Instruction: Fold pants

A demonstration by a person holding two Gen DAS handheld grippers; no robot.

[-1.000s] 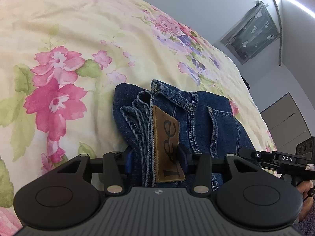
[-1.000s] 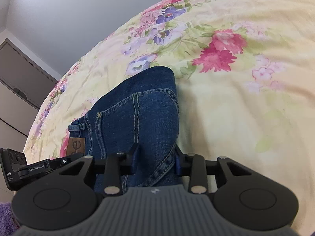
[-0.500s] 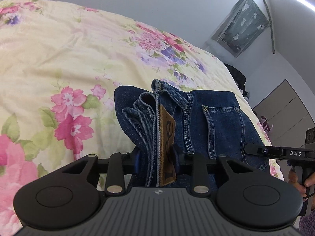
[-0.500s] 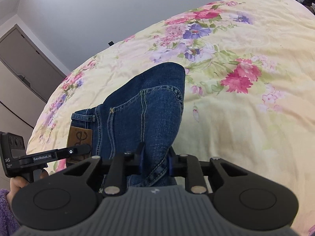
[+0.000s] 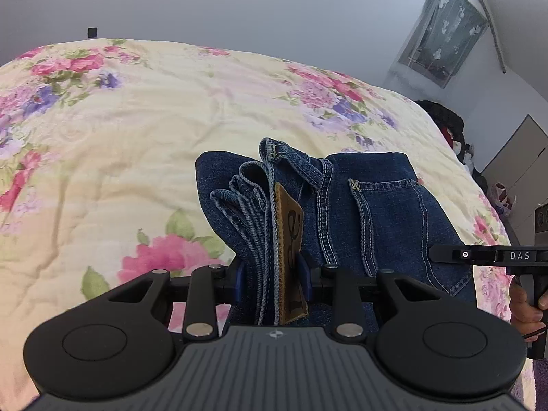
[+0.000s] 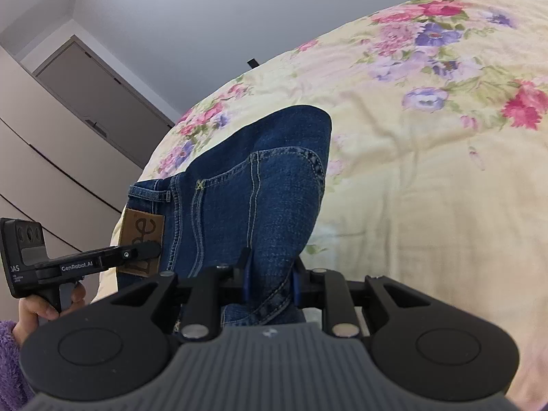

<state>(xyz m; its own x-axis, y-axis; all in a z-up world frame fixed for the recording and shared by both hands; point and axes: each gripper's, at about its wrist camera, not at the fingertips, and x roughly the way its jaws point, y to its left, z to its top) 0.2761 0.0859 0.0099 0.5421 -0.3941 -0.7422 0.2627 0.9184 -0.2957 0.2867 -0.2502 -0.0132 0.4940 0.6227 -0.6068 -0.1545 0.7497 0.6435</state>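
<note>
The folded blue jeans (image 5: 376, 212) hang lifted above the floral bedspread (image 5: 120, 144). My left gripper (image 5: 273, 274) is shut on the bunched waistband end, pinching the layered denim and the brown leather patch (image 5: 291, 239). My right gripper (image 6: 270, 274) is shut on the other end of the jeans (image 6: 253, 198), near the back pocket seam. In the right wrist view the left gripper (image 6: 150, 251) appears at the left, held by a hand, clamped at the leather patch (image 6: 140, 229). The right gripper's body shows at the right edge of the left wrist view.
The bedspread (image 6: 428, 171) spreads wide beyond and beside the jeans. A wardrobe (image 6: 68, 130) stands past the bed's left side in the right wrist view. A curtained window (image 5: 445, 48) and a dark clothes pile (image 5: 445, 123) lie beyond the bed's far right corner.
Both grippers closed tighter on the jeans, then rose, lifting the folded jeans off the bedspread. The bed now looks farther below in both views.
</note>
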